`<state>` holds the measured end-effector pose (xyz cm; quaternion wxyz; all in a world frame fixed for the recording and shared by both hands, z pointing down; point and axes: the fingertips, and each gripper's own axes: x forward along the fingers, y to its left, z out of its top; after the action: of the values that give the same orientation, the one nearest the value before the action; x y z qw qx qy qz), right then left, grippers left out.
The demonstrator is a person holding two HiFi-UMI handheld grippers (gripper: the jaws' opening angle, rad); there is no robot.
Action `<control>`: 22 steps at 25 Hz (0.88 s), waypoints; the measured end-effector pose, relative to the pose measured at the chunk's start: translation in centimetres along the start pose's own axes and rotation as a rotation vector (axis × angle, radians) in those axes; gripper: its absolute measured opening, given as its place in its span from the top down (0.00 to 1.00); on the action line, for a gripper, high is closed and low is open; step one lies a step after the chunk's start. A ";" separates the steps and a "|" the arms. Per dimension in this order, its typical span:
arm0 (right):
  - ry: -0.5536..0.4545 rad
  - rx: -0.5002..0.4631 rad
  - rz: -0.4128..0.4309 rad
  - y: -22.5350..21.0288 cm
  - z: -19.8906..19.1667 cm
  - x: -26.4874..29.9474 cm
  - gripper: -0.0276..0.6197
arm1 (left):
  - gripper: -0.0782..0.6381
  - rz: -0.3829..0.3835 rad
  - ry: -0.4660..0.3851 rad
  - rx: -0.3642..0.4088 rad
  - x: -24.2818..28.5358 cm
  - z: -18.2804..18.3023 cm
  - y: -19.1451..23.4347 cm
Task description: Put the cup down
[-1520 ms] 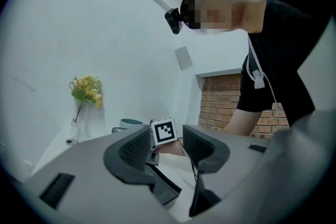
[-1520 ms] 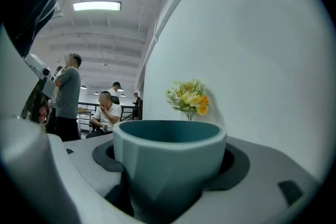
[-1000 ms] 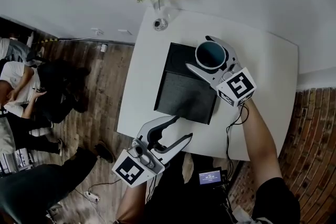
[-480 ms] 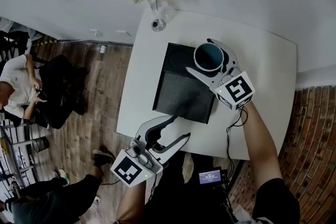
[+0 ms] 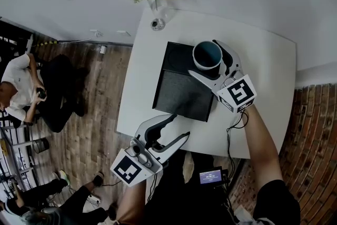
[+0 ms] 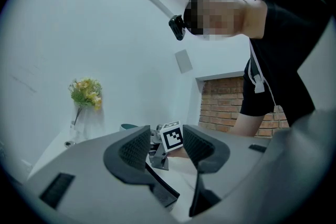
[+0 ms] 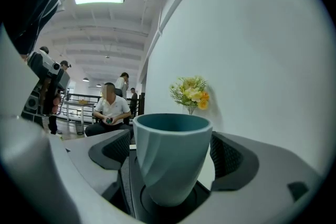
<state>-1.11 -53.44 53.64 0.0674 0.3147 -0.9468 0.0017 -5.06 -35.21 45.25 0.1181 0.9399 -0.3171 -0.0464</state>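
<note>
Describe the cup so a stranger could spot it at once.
On the white table lies a black tray. At its far end, in a round recess, stands the cup, between the right gripper's fingers, which have just been opening and stand clear of it. It alone is teal; the vase nearby holds flowers.

Teal cup (image 5: 207, 54), black tray (image 5: 179, 95)

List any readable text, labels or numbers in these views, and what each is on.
No readable words or numbers in any view.
Small screen, bottom of head view: lit, too small to read.
Left gripper cube: square black-and-white marker, a pattern, no letters.
Right gripper cube: same kind of marker; its jaws have just opened, cup between them.
Cup, black tray: no print.
</note>
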 end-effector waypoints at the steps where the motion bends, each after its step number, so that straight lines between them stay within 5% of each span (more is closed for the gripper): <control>1: -0.003 0.001 -0.009 0.0 0.1 -0.3 0.24 | 0.63 0.000 0.000 0.001 0.0 0.0 0.0; 13: -0.046 0.101 -0.096 1.0 1.6 -4.4 0.24 | 0.63 0.018 -0.014 0.038 -0.6 0.9 -0.5; 22: -0.073 0.092 -0.157 2.6 4.0 -8.0 0.25 | 0.63 0.104 0.018 0.090 -1.8 1.2 -0.4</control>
<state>3.12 -46.79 48.72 0.0183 0.3906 -0.9200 0.0283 -6.42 -34.06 43.98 0.0810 0.9268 -0.3663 -0.0175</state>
